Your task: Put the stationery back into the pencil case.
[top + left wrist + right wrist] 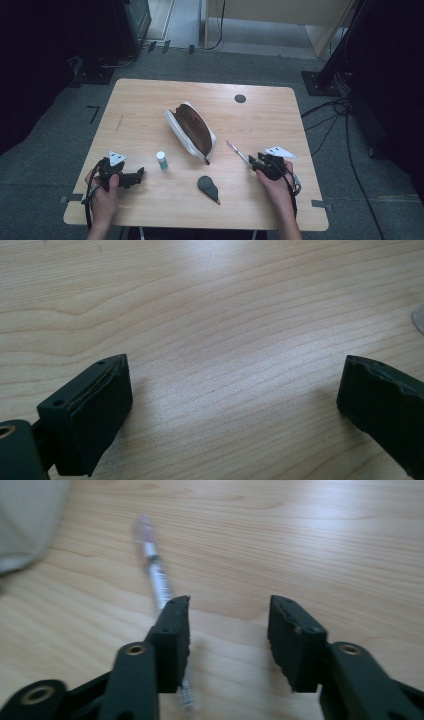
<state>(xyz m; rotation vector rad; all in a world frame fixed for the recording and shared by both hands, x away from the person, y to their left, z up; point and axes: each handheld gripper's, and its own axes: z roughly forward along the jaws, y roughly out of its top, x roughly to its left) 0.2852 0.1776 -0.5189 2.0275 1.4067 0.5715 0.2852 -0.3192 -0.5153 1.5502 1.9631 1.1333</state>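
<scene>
The right hand-held gripper (254,162) rests low on the tabletop (150,92), near the right edge and toward the near side. Its jaws stand partly open and hold nothing. In the right gripper view the pen (159,586) lies flat on the wood, and one jaw sits over its near end, so the pen is beside the gap and not inside it. The pen has a clear barrel with a pale pinkish far end; there may be small print on the barrel, but it is too blurred to read. In the high view the pen (236,151) points away from this gripper toward the pencil case.

The left hand-held gripper (140,173) is near the front left corner of the tabletop. Its jaws are wide open, with only bare wood between them.

The pencil case (192,131) lies around the middle of the tabletop, white outside, brown inside, unzipped. A small white bottle with a green cap (162,160) stands upright between the case and the left gripper. A dark flat drop-shaped object (207,186) lies near the front edge. No brand or label can be read on these things.
</scene>
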